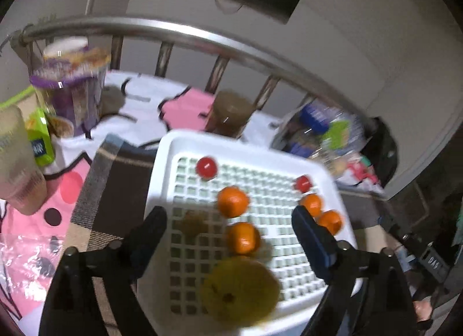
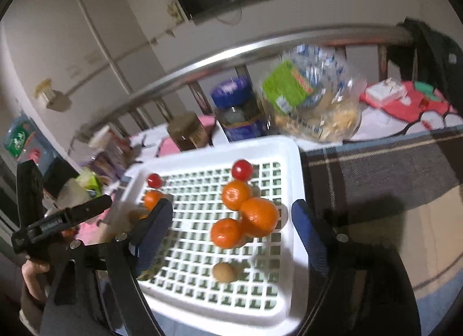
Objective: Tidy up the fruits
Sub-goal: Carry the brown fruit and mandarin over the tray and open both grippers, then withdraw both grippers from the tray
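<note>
Left wrist view is blurred, so the small brown fruit [image 1: 192,221] in the white tray [image 1: 173,145] is hard to make out, and the large yellow fruit [image 1: 240,289] is smeared at its lower edge. The left gripper [image 1: 228,220] stands wide apart above the tray and holds nothing. In the right wrist view, the right gripper [image 2: 231,214] is also spread wide and empty, with three oranges [image 2: 257,216] touching each other in the tray between its fingers.
</note>
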Demonstrator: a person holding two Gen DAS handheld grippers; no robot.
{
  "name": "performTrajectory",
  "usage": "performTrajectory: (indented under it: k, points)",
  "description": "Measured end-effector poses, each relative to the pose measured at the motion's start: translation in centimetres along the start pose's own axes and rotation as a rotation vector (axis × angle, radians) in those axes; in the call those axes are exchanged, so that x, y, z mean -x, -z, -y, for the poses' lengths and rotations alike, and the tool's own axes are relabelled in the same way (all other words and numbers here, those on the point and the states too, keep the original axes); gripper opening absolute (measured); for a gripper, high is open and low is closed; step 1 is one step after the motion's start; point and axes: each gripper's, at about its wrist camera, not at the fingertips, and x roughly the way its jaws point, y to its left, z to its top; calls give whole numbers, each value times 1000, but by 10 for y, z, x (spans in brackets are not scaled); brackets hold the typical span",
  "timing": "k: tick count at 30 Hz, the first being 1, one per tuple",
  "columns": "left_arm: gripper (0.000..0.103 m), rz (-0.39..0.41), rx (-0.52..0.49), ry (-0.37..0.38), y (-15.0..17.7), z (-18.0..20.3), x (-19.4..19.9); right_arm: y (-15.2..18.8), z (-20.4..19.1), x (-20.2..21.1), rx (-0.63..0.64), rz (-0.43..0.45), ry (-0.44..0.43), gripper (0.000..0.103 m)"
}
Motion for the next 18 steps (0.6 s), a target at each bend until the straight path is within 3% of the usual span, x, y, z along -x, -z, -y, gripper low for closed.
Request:
performTrajectory:
  k: [4, 12, 18]
  points:
    - [103, 79, -40, 35, 9, 17, 44, 8, -17, 44, 18, 86, -14, 103]
    - [103, 156, -137, -26, 69, 32, 98, 55, -48, 95, 104, 151, -21, 103]
    - [103, 126, -159, -28, 110, 28, 108, 100, -61, 109, 175, 158, 13, 103]
